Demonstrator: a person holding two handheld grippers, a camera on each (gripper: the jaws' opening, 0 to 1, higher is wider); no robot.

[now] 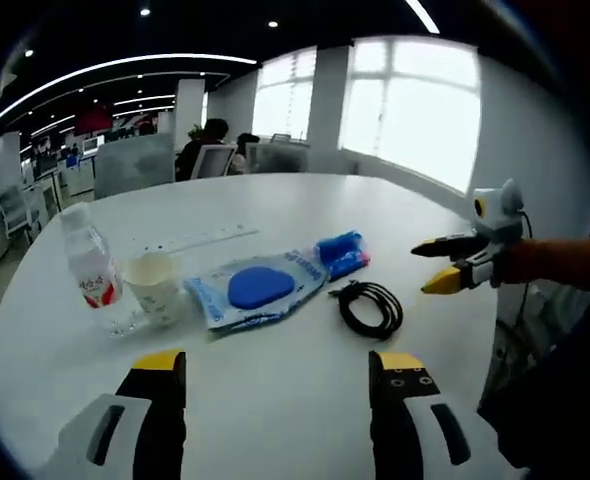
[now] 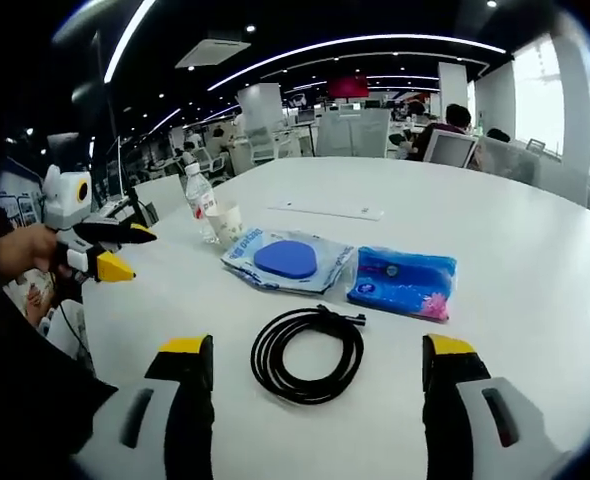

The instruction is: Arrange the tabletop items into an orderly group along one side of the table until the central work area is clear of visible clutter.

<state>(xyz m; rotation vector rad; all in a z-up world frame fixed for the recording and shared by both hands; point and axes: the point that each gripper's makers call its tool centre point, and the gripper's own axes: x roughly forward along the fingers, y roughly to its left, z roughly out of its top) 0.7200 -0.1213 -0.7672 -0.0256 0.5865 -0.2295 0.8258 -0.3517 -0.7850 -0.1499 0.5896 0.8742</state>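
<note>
A big open office room with a dark ceiling (image 2: 65, 40), long curved light strips (image 1: 95, 70) and small round lamps (image 1: 272, 23). Bright tall windows (image 1: 415, 110) in a pale wall (image 1: 535, 150), white pillars (image 1: 187, 110) farther back, and a red sign (image 2: 347, 87) up high. Rows of desks and chairs (image 2: 265, 145), gray screens (image 1: 135, 163), people sitting (image 1: 210, 140) far off, and a large white round table (image 1: 275, 390) up close.
</note>
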